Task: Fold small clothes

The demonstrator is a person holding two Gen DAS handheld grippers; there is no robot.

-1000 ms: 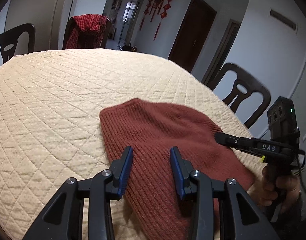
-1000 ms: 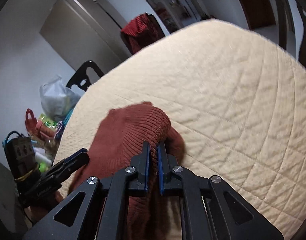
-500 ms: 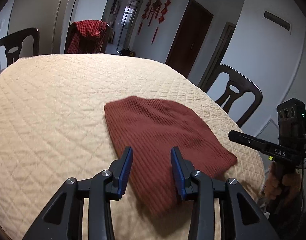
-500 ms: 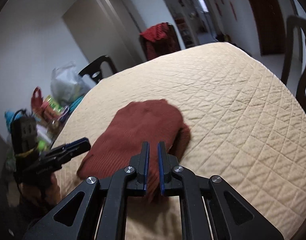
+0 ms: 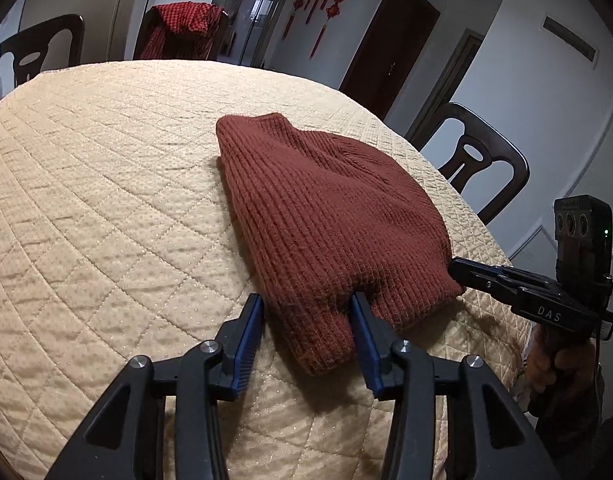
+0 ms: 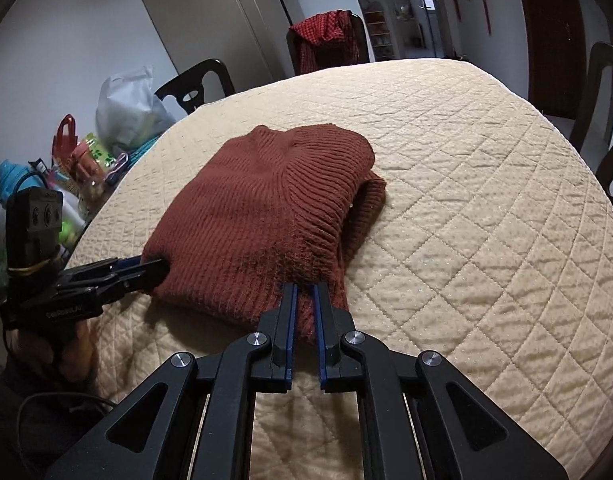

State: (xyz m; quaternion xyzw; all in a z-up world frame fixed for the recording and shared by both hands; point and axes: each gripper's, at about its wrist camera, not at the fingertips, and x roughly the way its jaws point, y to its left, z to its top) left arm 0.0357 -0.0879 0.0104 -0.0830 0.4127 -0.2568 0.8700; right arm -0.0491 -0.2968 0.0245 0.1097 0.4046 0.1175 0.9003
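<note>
A rust-red ribbed knit garment [image 5: 330, 216] lies folded on the cream quilted table cover [image 5: 106, 184]; it also shows in the right wrist view [image 6: 262, 216]. My left gripper [image 5: 306, 308] is open, its fingers on either side of the garment's near corner. My right gripper [image 6: 304, 292] is shut on the garment's near edge at the other corner. The right gripper shows in the left wrist view [image 5: 462, 270] with its tips at the garment's right edge. The left gripper shows in the right wrist view [image 6: 154, 270] at the garment's left corner.
Dark wooden chairs [image 5: 478, 160] stand around the table. One far chair carries a red checked cloth [image 5: 182, 28]. Bags and bottles [image 6: 78, 152] crowd a surface left of the table. The table's near edge lies just below both grippers.
The garment's far part has been brought over toward me, so it now lies doubled. Both grippers came down to its near edge. The right gripper stayed shut, the left stayed open.
</note>
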